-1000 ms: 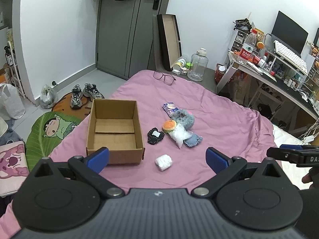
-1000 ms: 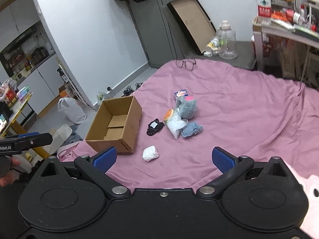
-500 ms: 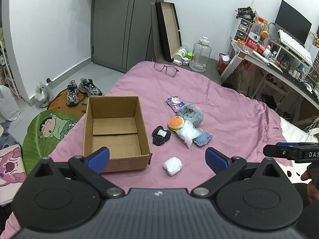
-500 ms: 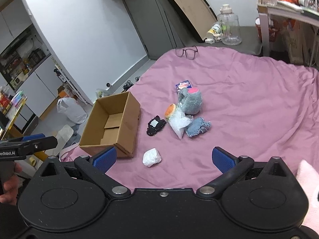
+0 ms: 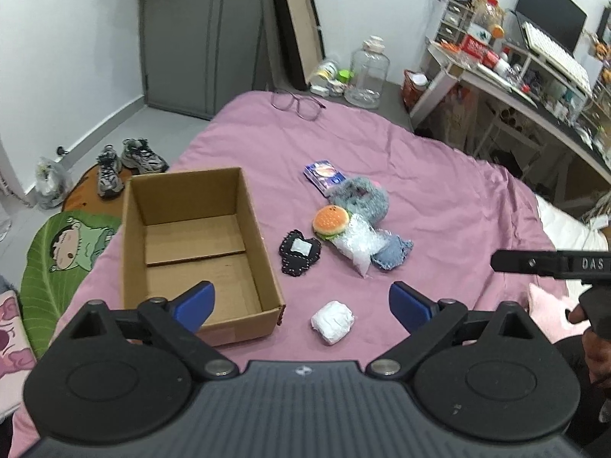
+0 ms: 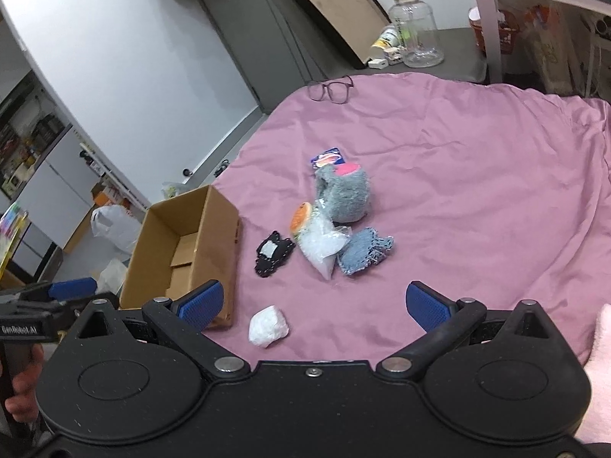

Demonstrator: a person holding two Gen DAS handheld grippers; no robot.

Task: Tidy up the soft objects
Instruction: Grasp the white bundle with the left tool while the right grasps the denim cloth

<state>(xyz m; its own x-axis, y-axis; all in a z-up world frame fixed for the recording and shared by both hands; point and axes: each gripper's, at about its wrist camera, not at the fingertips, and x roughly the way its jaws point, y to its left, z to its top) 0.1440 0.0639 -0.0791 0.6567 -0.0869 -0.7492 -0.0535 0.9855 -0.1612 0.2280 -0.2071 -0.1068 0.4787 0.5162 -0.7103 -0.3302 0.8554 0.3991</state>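
An open, empty cardboard box (image 5: pixel 198 244) (image 6: pixel 183 255) stands on the pink bedspread (image 5: pixel 439 191). To its right lie a white wad (image 5: pixel 332 321) (image 6: pixel 268 326), a black felt patch (image 5: pixel 299 252) (image 6: pixel 272 252), a burger plush (image 5: pixel 330 220), a bubble-wrap bag (image 5: pixel 357 244) (image 6: pixel 320 246), a blue denim cloth (image 5: pixel 393 253) (image 6: pixel 362 250), a grey fluffy plush (image 5: pixel 362 200) (image 6: pixel 343 196) and a small blue packet (image 5: pixel 324 176). My left gripper (image 5: pixel 301 303) is open above the near edge, over the white wad. My right gripper (image 6: pixel 319 303) is open and empty, near the wad.
Eyeglasses (image 5: pixel 298 104) lie at the bed's far end. A clear water jug (image 5: pixel 367 73) and a leaning tray stand on the floor beyond. A cluttered desk (image 5: pixel 534 76) is at right. Shoes (image 5: pixel 126 162) and a green mat lie at left. A pink pillow (image 5: pixel 550 311) is at right.
Both grippers have moved forward and lower toward the objects; the box and soft things look larger and nearer. Both stay open. Nothing on the bed has moved.
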